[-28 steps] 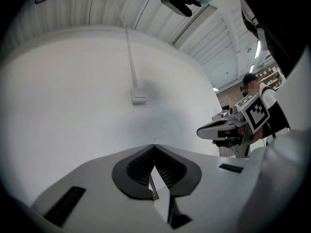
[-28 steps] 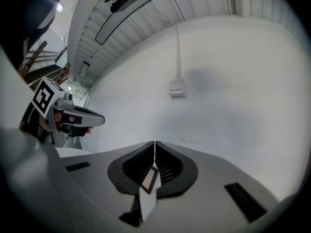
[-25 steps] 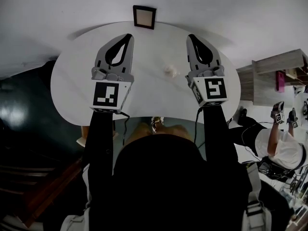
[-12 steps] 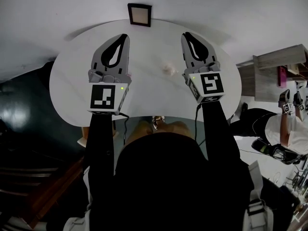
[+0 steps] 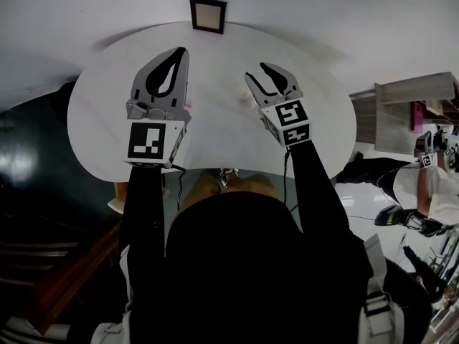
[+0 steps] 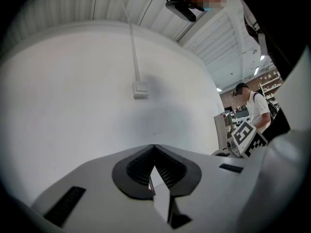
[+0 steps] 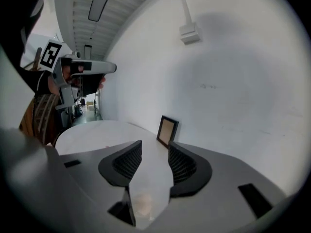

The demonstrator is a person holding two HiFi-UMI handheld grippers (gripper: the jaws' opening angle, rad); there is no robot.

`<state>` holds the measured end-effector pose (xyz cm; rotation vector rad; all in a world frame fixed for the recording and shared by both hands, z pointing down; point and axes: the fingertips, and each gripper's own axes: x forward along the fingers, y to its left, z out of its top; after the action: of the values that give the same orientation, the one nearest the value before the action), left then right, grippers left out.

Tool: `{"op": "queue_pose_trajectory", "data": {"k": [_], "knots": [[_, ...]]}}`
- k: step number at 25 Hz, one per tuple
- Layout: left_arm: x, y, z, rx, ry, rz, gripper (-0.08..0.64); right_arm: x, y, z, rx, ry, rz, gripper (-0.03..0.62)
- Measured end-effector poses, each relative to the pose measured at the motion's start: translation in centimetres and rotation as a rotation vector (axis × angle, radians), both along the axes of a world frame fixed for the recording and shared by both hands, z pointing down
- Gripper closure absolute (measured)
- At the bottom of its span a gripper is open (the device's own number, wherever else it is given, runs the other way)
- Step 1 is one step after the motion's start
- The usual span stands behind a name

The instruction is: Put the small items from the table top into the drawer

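Right gripper (image 5: pixel 265 77): jaws opening, empty, lined up over small pale item (image 7: pixel 143 203), apparently for pickup; left gripper (image 5: pixel 179 53): clenched, empty, idle.

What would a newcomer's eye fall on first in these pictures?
Two grippers with black-and-white marker cubes hover over the white table: the left gripper shut, the right gripper opening, a small pale item showing between its jaws. A dark picture frame stands at the table's far edge.

One frame (image 5: pixel 208 15), one lump (image 7: pixel 142 204) (pale).
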<state>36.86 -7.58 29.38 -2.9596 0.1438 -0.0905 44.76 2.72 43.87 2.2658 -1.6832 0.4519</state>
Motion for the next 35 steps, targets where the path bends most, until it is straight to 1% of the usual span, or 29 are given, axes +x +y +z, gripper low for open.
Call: {"op": "queue_pose_trajectory", "data": {"k": [4, 8, 12, 16, 21, 24, 25, 26, 27, 30, 35], "knots": [[-0.1, 0.0, 0.6, -0.021, -0.019, 0.003, 0.545, -0.6, 0.0, 4.0, -0.109, -0.075, -0.033, 0.364], [-0.3, -0.1, 0.6, -0.017, -0.019, -0.006, 0.545, -1.3, 0.3, 7.3, -0.212, -0.124, -0.056, 0.349], [-0.6, -0.2, 0.8, -0.023, -0.037, -0.015, 0.545, -2.2, 0.9, 10.7, -0.329, -0.154, -0.082, 0.329], [-1.1, -0.3, 1.4, -0.03, -0.051, -0.024, 0.545, -2.8, 1.6, 13.4, -0.414, -0.19, -0.09, 0.325], [-1.4, -0.7, 2.1, -0.03, -0.069, -0.036, 0.545, -2.5, 2.2, 15.9, -0.499, -0.199, -0.081, 0.325], [-1.3, -0.7, 2.5, -0.029, -0.08, -0.035, 0.545, -3.1, 3.3, 18.2, -0.588, -0.234, -0.083, 0.325], [-1.3, -0.6, 2.6, -0.028, -0.083, -0.033, 0.545, -3.2, 3.7, 18.8, -0.614, -0.235, -0.076, 0.351], [-1.3, -0.6, 2.7, -0.027, -0.086, -0.031, 0.545, -3.3, 3.9, 19.2, -0.623, -0.232, -0.069, 0.406], [-1.4, -0.5, 2.7, -0.026, -0.088, -0.029, 0.545, -3.3, 4.0, 19.2, -0.617, -0.23, -0.066, 0.429], [-1.4, -0.4, 2.7, -0.025, -0.094, -0.025, 0.545, -3.5, 3.8, 18.9, -0.589, -0.219, -0.071, 0.444], [-1.3, 0.1, 2.4, -0.017, -0.088, -0.015, 0.545, -3.0, 3.6, 17.8, -0.557, -0.196, -0.051, 0.446]]}}
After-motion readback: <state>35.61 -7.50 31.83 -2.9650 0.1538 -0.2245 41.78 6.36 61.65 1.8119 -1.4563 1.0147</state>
